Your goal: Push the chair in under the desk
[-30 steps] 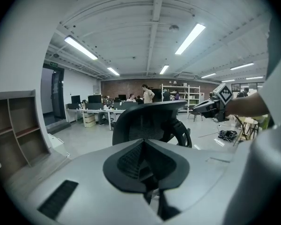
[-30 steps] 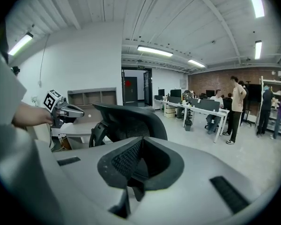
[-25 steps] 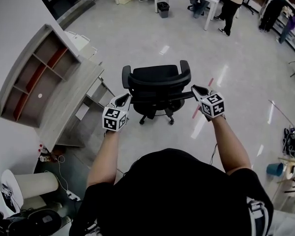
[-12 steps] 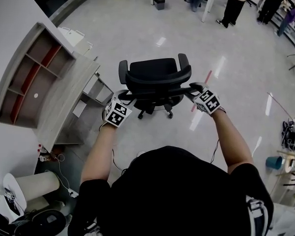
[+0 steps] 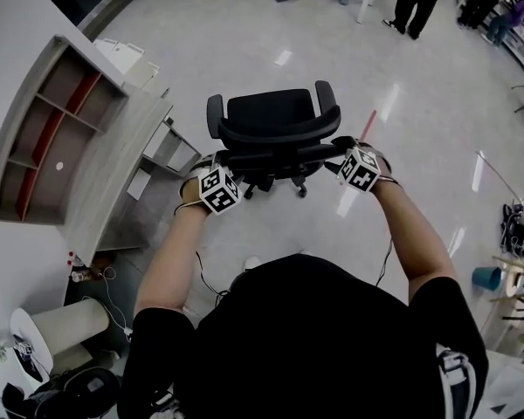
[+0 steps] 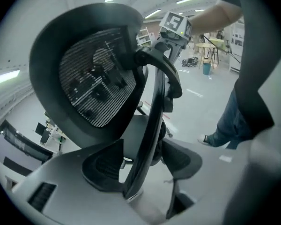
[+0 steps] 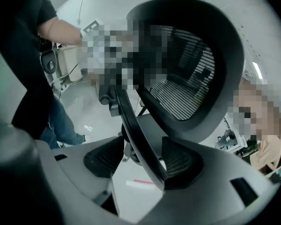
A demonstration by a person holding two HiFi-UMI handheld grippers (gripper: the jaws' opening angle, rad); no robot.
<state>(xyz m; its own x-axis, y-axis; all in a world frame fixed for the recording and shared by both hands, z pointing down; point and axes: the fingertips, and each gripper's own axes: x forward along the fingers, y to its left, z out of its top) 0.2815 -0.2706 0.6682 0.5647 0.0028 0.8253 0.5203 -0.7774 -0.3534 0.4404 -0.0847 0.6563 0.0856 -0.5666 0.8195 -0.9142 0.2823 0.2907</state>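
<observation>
Chair [image 5: 271,125]: back bar [image 6: 150,125] is straddled by left gripper [image 5: 208,166] and right gripper [image 5: 342,151], jaws just opened, unclamped (desk [image 5: 118,168] is found leftward).

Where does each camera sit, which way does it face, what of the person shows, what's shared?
Head view: on the head, facing steeply down at chair and desk; torso, arms, left tongs, right tongs.
Left gripper view: on the left tongs, along jaws that have just been opening astride the chair's back bar; right forearm, leg show.
Right gripper view: on the right tongs, jaws likewise; left forearm, leg.
Shared: mesh backrest, both gripper views.
</observation>
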